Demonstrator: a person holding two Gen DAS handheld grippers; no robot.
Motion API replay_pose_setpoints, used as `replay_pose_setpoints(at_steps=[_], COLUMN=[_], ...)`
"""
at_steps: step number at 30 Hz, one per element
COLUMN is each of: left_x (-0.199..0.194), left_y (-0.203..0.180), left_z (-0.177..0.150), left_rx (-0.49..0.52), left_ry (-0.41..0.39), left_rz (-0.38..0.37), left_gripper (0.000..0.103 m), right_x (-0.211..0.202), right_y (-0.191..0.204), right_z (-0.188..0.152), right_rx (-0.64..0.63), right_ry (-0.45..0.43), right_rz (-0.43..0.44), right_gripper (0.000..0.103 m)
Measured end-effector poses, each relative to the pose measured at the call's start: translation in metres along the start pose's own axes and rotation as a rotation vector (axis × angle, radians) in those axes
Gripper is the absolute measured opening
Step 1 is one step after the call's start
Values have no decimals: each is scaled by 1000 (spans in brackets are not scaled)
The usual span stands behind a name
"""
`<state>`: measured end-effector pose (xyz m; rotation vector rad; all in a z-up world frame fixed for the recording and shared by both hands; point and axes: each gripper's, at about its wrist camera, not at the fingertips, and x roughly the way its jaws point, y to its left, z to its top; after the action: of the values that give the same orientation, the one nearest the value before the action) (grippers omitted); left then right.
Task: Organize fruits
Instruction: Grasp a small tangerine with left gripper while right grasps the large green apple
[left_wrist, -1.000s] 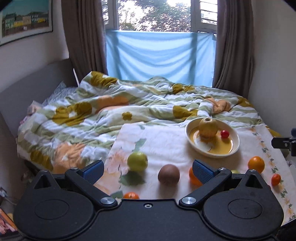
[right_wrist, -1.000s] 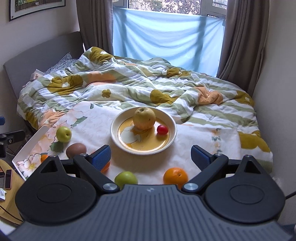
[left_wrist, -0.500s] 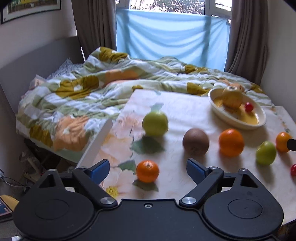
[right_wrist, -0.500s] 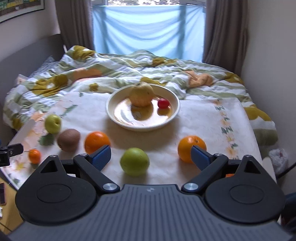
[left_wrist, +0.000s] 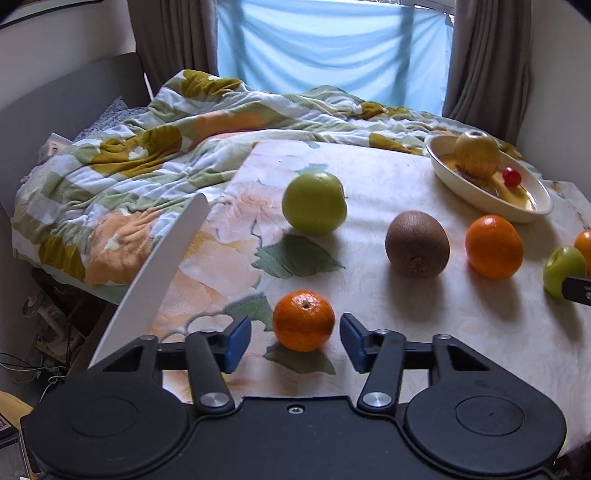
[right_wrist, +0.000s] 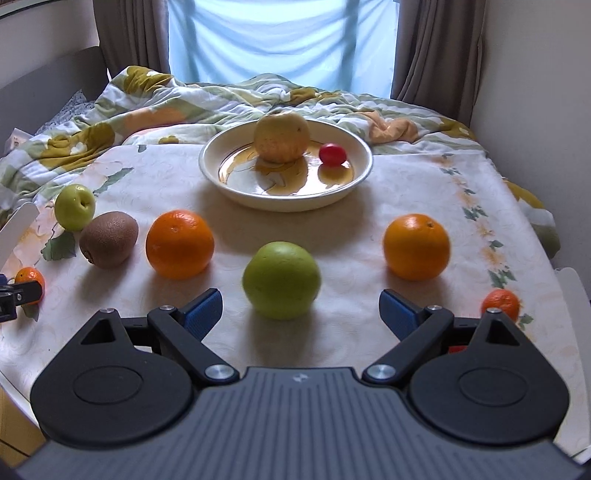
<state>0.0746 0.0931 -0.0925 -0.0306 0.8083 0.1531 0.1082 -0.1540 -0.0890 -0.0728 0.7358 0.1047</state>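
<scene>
My left gripper (left_wrist: 295, 341) is open, its blue pads either side of a small mandarin (left_wrist: 303, 319) on the floral cloth, not touching it. Beyond lie a green apple (left_wrist: 314, 202), a kiwi (left_wrist: 417, 244) and an orange (left_wrist: 494, 246). My right gripper (right_wrist: 301, 314) is open, with a green apple (right_wrist: 281, 279) just ahead between its fingers. Around it lie two oranges (right_wrist: 180, 243) (right_wrist: 416, 246), a kiwi (right_wrist: 109, 239), a small green apple (right_wrist: 75, 206) and a mandarin (right_wrist: 500, 303). A cream bowl (right_wrist: 240, 195) holds a yellow pear (right_wrist: 282, 137) and a red cherry tomato (right_wrist: 332, 154).
The cloth-covered board (right_wrist: 424, 184) rests on a bed with a rumpled floral duvet (left_wrist: 147, 155). Its white left edge (left_wrist: 159, 273) drops off to the floor. A curtained window (right_wrist: 280, 40) is behind. A wall (right_wrist: 535, 74) stands at the right.
Both grippers have moved forward and lower toward the fruit. The mandarin now sits between my left pads and the green apple sits close before my right gripper.
</scene>
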Motion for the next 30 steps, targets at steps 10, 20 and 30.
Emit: replay_pose_setpoints(at_steps=[10, 20, 30], left_x=[2, 0, -5], left_y=[-1, 1, -1], left_z=[1, 1, -2], left_rx=[26, 3, -27], left_ry=[6, 12, 14], left_rz=[-15, -1, 17], left_gripper=[42, 41, 41], right_x=[12, 25, 39], right_y=[8, 9, 6], right_z=[4, 9, 13], right_rx=[-18, -33, -42], right_ry=[14, 27, 58], right_rz=[14, 18, 31], right_gripper=[103, 98, 71])
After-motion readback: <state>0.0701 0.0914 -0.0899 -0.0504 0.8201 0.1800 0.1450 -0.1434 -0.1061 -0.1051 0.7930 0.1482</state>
